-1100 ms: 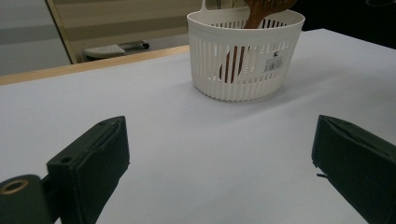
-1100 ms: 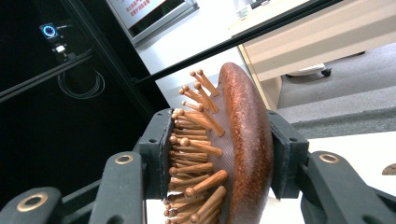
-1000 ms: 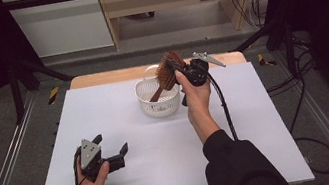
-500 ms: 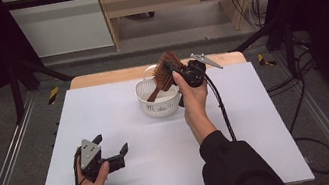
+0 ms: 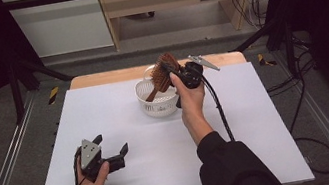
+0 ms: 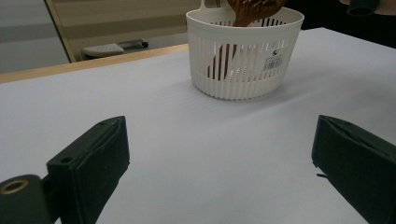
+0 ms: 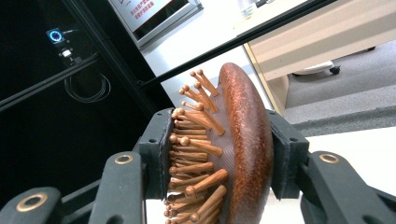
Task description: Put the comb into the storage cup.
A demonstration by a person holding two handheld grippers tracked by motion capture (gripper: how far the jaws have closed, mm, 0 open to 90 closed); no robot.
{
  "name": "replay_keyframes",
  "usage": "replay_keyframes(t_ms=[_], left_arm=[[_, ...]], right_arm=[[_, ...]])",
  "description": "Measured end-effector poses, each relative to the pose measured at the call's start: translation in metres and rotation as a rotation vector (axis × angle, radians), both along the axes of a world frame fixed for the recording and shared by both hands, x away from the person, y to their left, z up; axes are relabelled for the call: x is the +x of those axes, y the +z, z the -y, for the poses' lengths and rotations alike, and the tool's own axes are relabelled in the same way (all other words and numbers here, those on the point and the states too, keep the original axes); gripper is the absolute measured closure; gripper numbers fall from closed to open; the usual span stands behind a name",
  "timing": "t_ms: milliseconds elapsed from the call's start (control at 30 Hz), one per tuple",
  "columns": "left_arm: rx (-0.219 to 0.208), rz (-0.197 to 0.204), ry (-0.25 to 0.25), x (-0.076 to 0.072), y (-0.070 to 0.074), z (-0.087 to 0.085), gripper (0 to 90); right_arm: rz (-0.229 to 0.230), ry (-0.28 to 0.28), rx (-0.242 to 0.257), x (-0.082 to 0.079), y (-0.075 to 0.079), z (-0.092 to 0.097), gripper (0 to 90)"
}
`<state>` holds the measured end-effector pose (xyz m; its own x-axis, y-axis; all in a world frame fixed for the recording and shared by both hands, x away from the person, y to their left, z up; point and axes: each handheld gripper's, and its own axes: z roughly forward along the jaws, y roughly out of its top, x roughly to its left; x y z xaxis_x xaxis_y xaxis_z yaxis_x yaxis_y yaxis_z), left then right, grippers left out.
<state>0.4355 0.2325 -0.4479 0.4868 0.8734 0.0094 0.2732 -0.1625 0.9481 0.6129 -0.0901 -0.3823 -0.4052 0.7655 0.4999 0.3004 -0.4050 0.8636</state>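
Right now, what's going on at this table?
A person works with a gripper in each hand. The right gripper is clamped on the head of a wooden hairbrush, whose handle dips into a white slotted basket on the table. The left gripper rests open near the table's front edge, holding nothing.

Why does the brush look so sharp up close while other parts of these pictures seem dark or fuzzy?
Right gripper view: the wooden hairbrush sits near the lens, crisp, against a dark, unlit left background. Left gripper view: the white basket is clear, the near jaws soft. High view: the table is evenly lit, its surroundings in shadow.
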Motion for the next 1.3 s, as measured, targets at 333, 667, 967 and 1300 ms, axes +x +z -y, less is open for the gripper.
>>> replay_keyframes(t_ms=[333, 667, 967, 1300], left_arm=[[-0.001, -0.001, -0.002, 0.000, 0.000, 0.000, 4.2], [0.002, -0.002, -0.005, 0.000, 0.000, 0.000, 4.2], [0.000, -0.002, -0.005, 0.000, 0.000, 0.000, 4.2], [-0.002, -0.007, -0.007, 0.000, -0.001, 0.001, 4.2]], right_arm=[[-0.005, 0.005, 0.004, -0.001, -0.003, -0.003, 50.1], [-0.004, 0.003, 0.008, -0.001, -0.005, -0.002, 50.0], [-0.004, 0.007, 0.002, -0.001, -0.006, -0.001, 49.6], [-0.021, 0.009, -0.038, 0.000, -0.009, 0.009, 46.8]])
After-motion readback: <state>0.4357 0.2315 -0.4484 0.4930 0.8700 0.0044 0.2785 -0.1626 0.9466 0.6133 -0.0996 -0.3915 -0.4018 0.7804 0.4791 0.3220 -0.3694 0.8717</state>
